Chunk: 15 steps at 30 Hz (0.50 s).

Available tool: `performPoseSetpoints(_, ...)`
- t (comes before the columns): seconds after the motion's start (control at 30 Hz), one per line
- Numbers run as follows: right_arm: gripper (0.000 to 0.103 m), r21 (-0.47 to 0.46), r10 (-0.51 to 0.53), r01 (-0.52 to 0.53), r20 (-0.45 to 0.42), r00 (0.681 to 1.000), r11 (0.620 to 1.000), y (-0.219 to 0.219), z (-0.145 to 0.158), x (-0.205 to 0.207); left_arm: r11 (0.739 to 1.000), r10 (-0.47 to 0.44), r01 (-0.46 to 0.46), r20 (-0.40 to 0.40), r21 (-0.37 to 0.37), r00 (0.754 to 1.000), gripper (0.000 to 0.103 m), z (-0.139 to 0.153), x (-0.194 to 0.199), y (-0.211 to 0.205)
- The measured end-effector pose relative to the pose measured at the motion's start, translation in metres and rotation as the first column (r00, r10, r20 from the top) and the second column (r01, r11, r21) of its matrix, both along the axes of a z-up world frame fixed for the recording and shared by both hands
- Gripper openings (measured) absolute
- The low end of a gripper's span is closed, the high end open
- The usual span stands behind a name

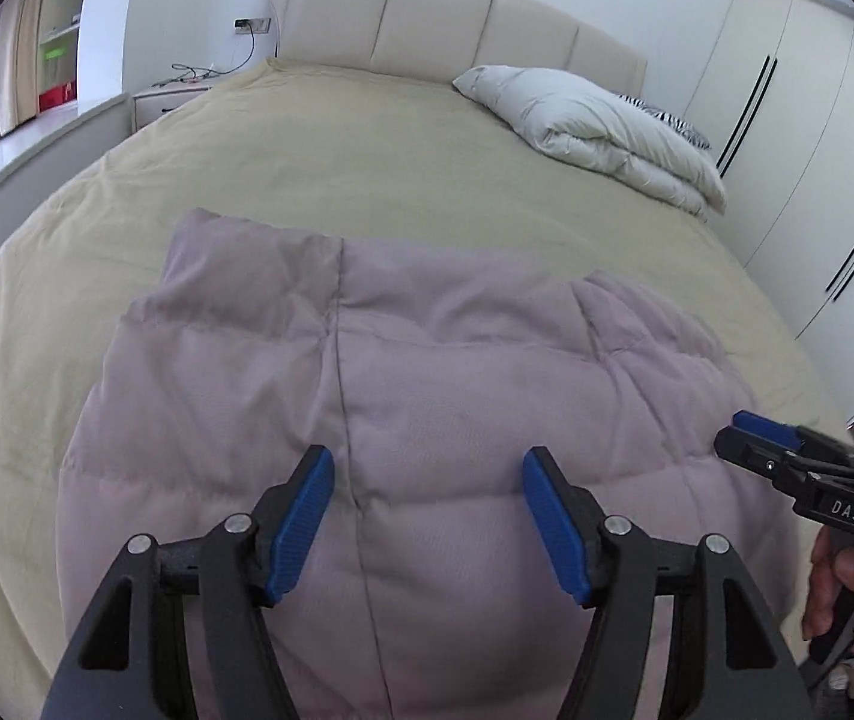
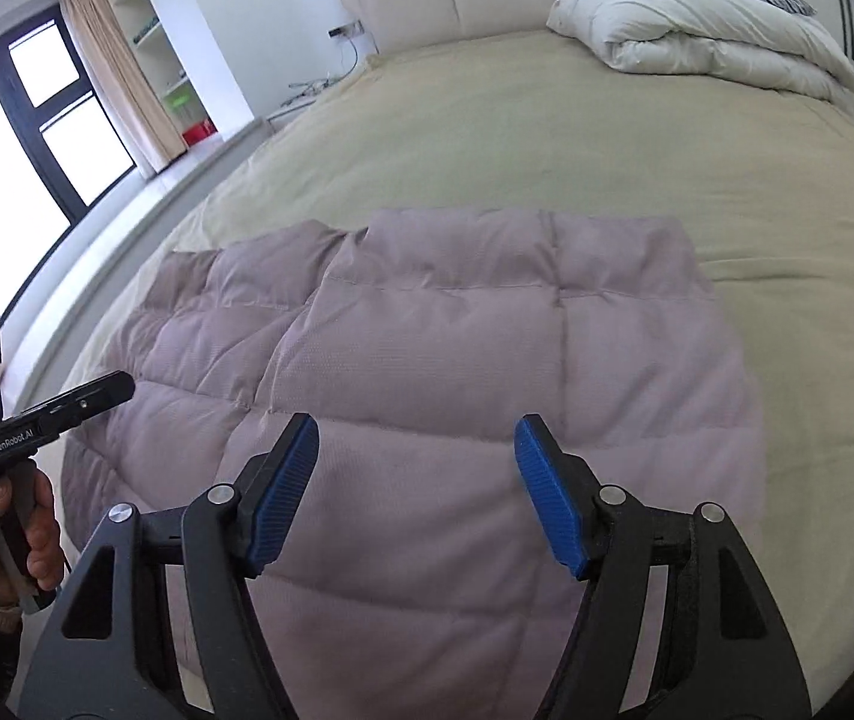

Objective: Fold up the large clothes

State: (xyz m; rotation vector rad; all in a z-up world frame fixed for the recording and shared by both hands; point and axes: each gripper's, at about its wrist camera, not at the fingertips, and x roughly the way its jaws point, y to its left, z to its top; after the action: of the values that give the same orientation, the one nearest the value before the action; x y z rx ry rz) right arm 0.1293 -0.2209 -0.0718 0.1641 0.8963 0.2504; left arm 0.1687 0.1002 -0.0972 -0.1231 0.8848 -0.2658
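A mauve quilted puffer jacket point(image 1: 427, 420) lies flat on the bed near its front edge, folded into a rough rectangle; the right wrist view shows the same jacket point(image 2: 457, 360). My left gripper point(image 1: 427, 468) hovers above it, jaws apart, nothing between the blue pads point(image 1: 300, 528). My right gripper point(image 2: 416, 438) also hangs over the jacket with jaws apart and empty. The right gripper point(image 1: 751, 432) shows at the right edge of the left wrist view, held by a hand point(image 1: 847, 582). At the left edge of the right wrist view, another hand point(image 2: 6, 516) holds the left gripper point(image 2: 120, 387).
The bed point(image 1: 366, 168) has a beige cover. A folded white duvet point(image 1: 601, 126) lies near the padded headboard point(image 1: 457, 24). White wardrobes point(image 1: 805, 120) stand on the right. A window point(image 2: 36, 114), curtain and shelves are on the left, with a nightstand point(image 1: 162, 99).
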Motion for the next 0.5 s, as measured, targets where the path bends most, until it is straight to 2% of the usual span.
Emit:
performPoseSetpoints(0.07, 0.064, -0.105, 0.010, -0.012, -0.022, 1.000, 0.994, 0.024, -0.009, 0.024, 1.000, 0.003, -0.003, 0.008, 0.031, 1.000, 0.072, -0.011, 0.024, -0.004)
performPoseSetpoints(0.13, 0.065, -0.146, 0.008, -0.015, -0.044, 0.999, 0.989, 0.028, -0.025, 0.054, 1.000, 0.015, -0.015, 0.008, 0.021, 1.000, 0.072, -0.016, 0.041, -0.004)
performPoseSetpoints(0.2, 0.065, -0.146, -0.017, 0.011, -0.043, 0.999, 0.989, 0.018, -0.037, 0.072, 1.000, 0.016, -0.016, 0.004, -0.009, 1.000, 0.072, -0.021, 0.056, 0.000)
performPoseSetpoints(0.3, 0.065, -0.130, -0.053, 0.043, -0.072, 0.996, 0.991, 0.012, -0.047, 0.097, 1.000, 0.016, -0.016, -0.016, 0.007, 1.000, 0.072, -0.031, 0.084, -0.009)
performPoseSetpoints(0.5, 0.065, -0.129, -0.096, 0.082, -0.108, 0.990, 0.988, 0.014, -0.069, 0.147, 0.999, 0.026, -0.024, -0.066, 0.023, 0.997, 0.073, -0.045, 0.116, -0.012)
